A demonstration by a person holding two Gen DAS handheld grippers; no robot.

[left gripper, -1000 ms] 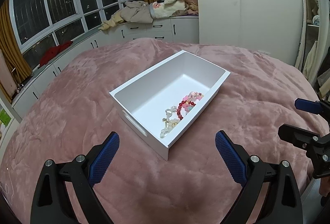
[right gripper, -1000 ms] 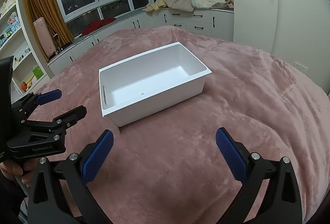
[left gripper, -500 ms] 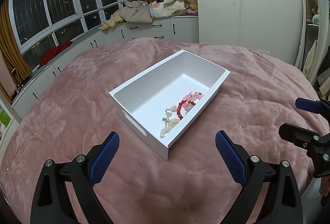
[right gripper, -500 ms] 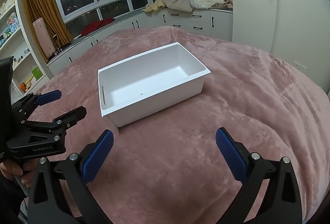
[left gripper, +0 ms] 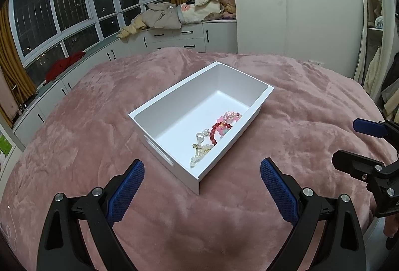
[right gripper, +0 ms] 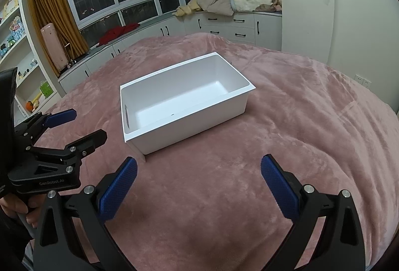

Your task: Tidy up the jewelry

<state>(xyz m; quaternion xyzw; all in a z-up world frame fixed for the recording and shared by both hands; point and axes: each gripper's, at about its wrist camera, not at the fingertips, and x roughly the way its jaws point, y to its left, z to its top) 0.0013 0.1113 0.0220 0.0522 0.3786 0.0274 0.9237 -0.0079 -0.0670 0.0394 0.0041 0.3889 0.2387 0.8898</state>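
Left gripper [left gripper: 202,180] and right gripper [right gripper: 199,175] gape wide, empty, just short of the jewelry [left gripper: 215,136] in the white bin [left gripper: 164,156].

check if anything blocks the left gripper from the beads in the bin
Nothing visible does. The left gripper is open above bare pink blanket, short of the white bin. The beads lie against the bin's right wall, so only its near wall has to be cleared from above.

Left gripper [left gripper: 200,183] level, jaws spread wide, nothing between the blue pads [left gripper: 126,190]; right gripper [right gripper: 198,182] alongside it, likewise spread wide and empty; bare fingers [right gripper: 15,206] wrap the left handle.
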